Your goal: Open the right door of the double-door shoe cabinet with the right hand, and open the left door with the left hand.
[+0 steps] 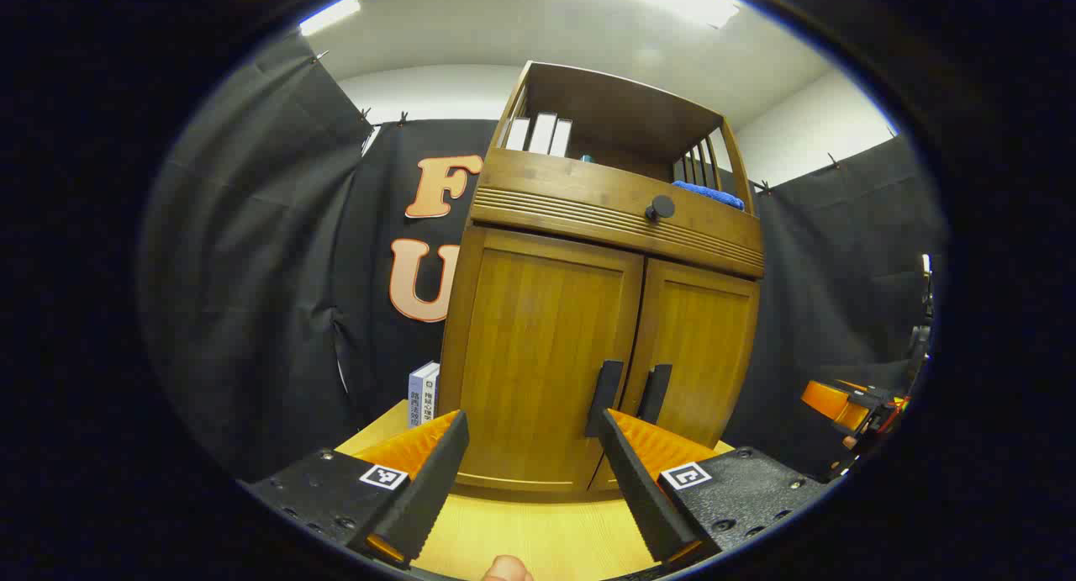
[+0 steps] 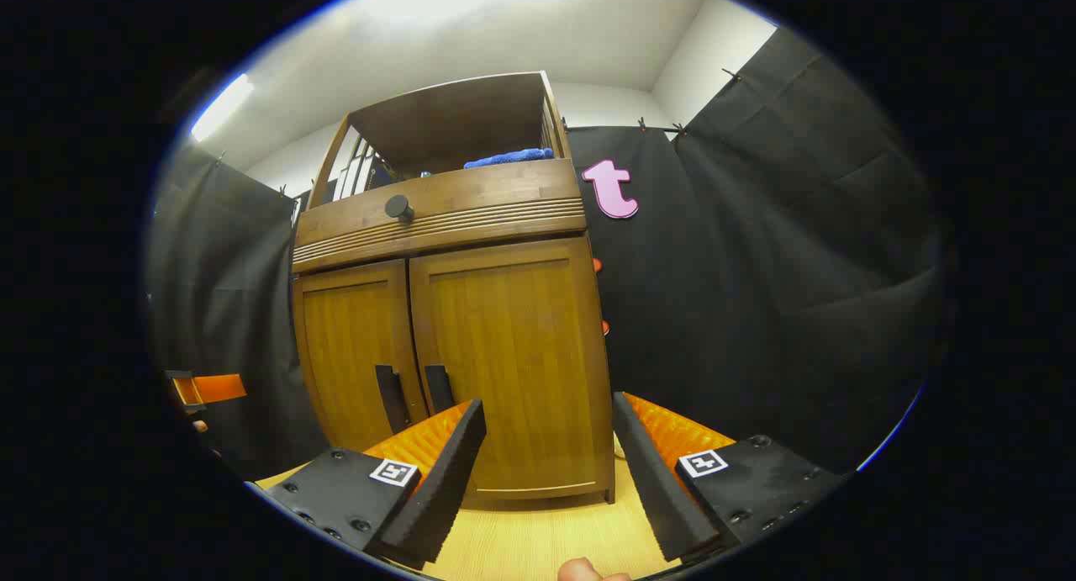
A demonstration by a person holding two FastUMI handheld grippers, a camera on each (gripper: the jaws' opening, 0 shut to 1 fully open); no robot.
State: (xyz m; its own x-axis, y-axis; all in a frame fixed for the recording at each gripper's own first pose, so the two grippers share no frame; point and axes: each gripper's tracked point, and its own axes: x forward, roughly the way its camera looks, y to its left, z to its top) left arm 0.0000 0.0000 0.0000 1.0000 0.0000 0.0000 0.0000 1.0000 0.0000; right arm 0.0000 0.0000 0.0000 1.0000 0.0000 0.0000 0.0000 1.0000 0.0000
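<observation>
Currently, the shoe cabinet stands upright on the light wooden surface, in front of the black cloth wall. Both doors are closed. In the left gripper view, the left door fills the space between the fingers of the left claw, and the right door sits to its right. Each door carries a dark vertical handle at the centre seam: the left handle and the right handle stand just beside each other.

The left claw is spread wide and holds nothing; it is short of the cabinet, with no contact. The right claw is likewise spread wide and empty, aimed at the right door in the right gripper view, with both handles left of its centre line.

Above the doors runs a drawer front with a round dark knob. The open shelf on top holds pale upright books and a blue cloth. A small box stands on the surface, touching or just beside the cabinet's left side. The far claw shows at the right edge of the left gripper view.
</observation>
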